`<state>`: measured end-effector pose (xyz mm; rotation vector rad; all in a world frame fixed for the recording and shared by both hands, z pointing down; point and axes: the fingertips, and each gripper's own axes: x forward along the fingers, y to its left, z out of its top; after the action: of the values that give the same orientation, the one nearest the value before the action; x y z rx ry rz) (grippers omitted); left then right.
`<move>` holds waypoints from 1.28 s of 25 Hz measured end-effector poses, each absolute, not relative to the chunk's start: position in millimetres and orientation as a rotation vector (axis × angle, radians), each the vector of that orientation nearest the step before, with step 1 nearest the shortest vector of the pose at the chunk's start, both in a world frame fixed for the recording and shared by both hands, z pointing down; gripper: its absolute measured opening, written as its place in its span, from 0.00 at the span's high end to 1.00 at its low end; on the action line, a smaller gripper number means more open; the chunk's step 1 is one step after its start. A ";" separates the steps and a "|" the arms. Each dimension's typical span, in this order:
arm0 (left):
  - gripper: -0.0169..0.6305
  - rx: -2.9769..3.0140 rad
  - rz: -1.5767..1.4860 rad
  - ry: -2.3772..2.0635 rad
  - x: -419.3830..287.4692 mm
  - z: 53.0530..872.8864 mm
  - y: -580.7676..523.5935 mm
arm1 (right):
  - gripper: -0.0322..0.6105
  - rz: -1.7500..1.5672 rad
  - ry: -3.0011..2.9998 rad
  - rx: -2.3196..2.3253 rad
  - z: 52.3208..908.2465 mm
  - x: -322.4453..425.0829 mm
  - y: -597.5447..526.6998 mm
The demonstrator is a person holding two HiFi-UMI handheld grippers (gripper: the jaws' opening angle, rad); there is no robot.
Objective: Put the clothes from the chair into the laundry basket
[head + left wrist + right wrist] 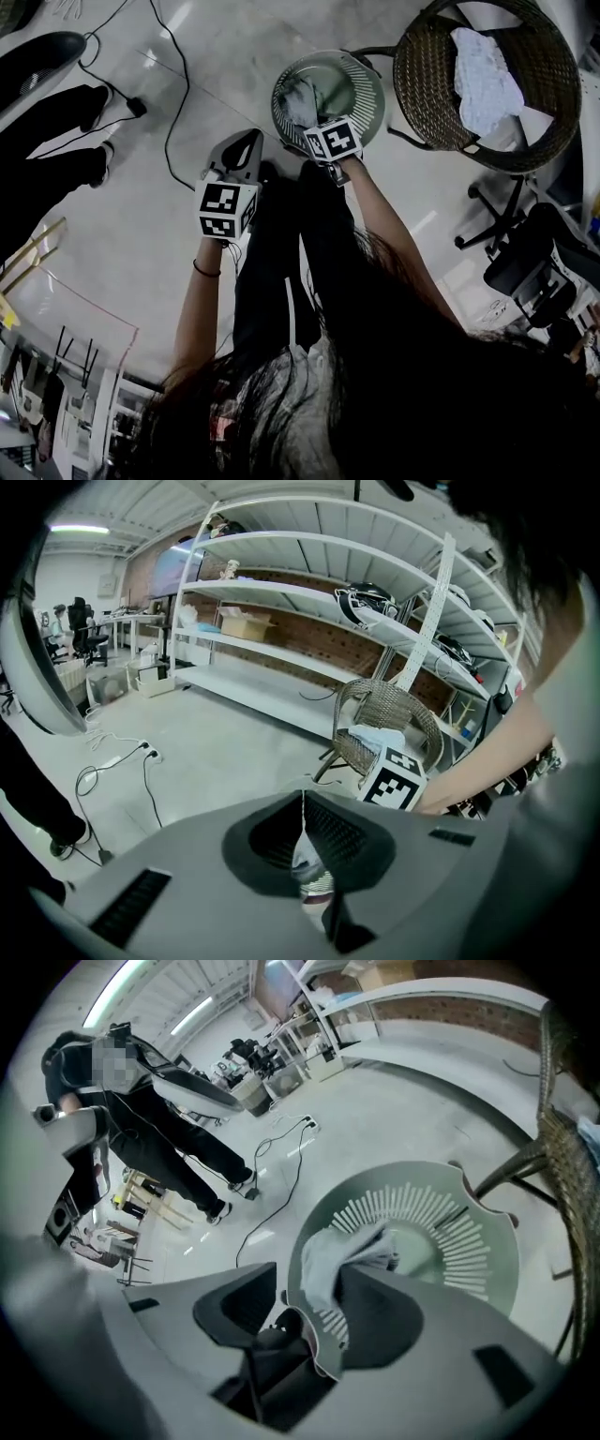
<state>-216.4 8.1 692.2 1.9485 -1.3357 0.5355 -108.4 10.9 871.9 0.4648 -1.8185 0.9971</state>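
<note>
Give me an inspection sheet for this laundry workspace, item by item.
Surface: glossy pale grey floor.
Job's things: grey garment in round pale green slotted laundry basket; white cloth on brown wicker chair.
Clutter: nothing seen.
Grippers: left gripper shut, empty; right gripper open over the basket.
Cables: black cable with its plug block trailing across the floor.
Surroundings: white metal shelving, black office chair, a standing person in black.

The laundry basket (367, 94) is pale green, the chair (413, 94) brown.
</note>
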 end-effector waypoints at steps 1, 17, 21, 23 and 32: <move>0.94 1.944 0.535 -1.339 -217.9 693.1 8.8 | 0.64 0.997 -1.805 0.448 874.8 -108.5 14.1; 0.94 1.980 0.537 -1.340 -209.5 681.7 14.0 | 0.64 1.023 -1.866 0.537 857.7 -108.7 11.7; 0.94 2.003 0.540 -1.336 -206.5 668.8 16.8 | 0.64 1.035 -1.958 0.603 825.9 -111.2 -0.8; 0.94 2.013 0.541 -1.338 -205.8 659.9 17.0 | 0.64 1.050 -2.010 0.658 805.4 -110.8 -9.9; 0.94 2.082 0.479 -1.376 -198.5 592.6 9.1 | 0.65 1.100 -2.224 0.928 691.7 -89.1 -44.6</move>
<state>-198.5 9.1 592.6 2.0824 -1.3762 0.4792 -89.1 -44.6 691.7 0.9281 -2.2242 1.1004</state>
